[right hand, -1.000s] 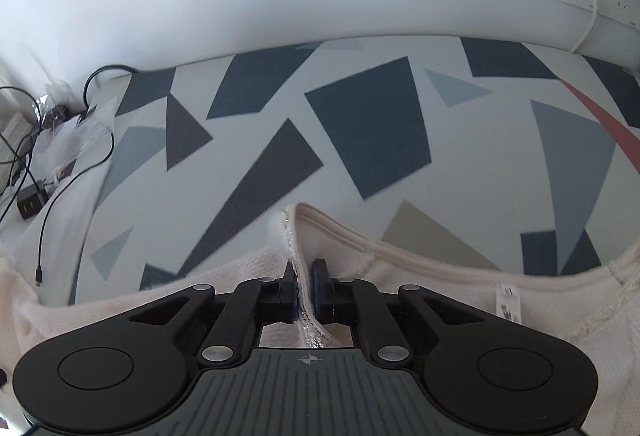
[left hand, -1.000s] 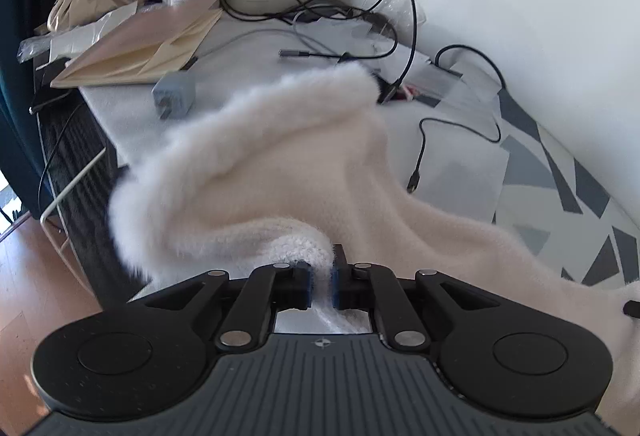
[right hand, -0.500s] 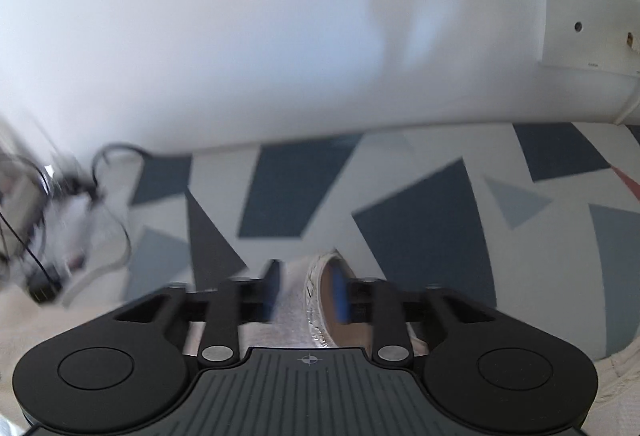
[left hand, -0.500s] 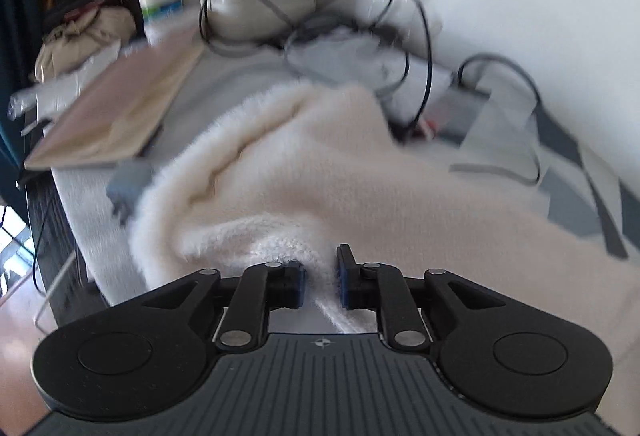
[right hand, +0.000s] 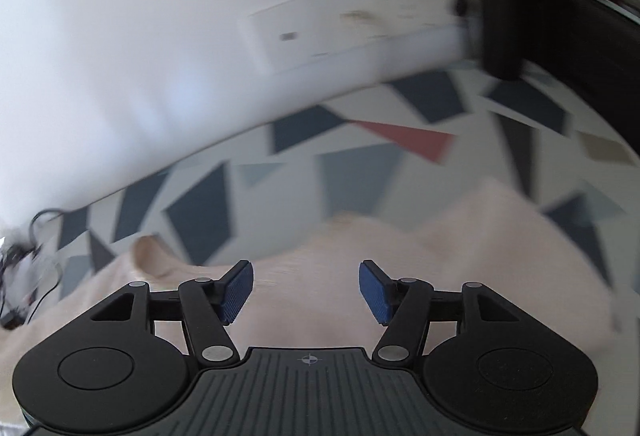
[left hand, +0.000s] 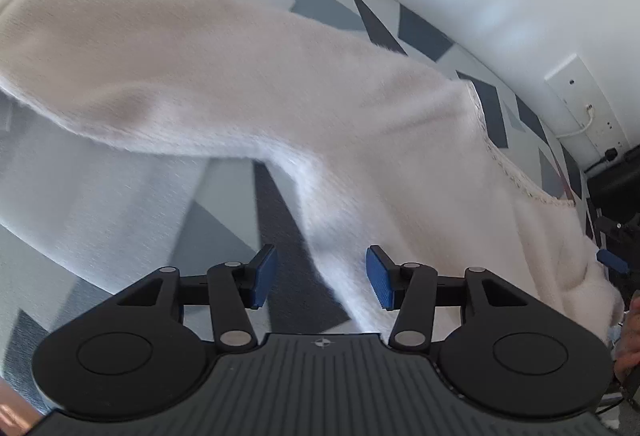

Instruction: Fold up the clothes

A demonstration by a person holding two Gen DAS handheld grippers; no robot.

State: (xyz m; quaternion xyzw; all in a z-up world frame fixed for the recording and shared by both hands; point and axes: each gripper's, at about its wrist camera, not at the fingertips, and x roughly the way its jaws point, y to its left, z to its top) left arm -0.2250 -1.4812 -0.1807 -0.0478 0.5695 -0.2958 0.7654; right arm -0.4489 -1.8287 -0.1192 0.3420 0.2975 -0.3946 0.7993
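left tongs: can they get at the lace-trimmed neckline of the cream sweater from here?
Probably yes. The left tongs are opening, pads clear of the cream sweater, and the neckline lies exposed up and to the right, with nothing covering it.

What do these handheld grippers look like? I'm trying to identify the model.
Both match: the left gripper and right gripper have black linkage arms with silver pivot pins, blue ribbed fingertip pads, round black discs at each side, and a dark grey ridged body bearing a small crosshair mark. No cables or sleeves show.
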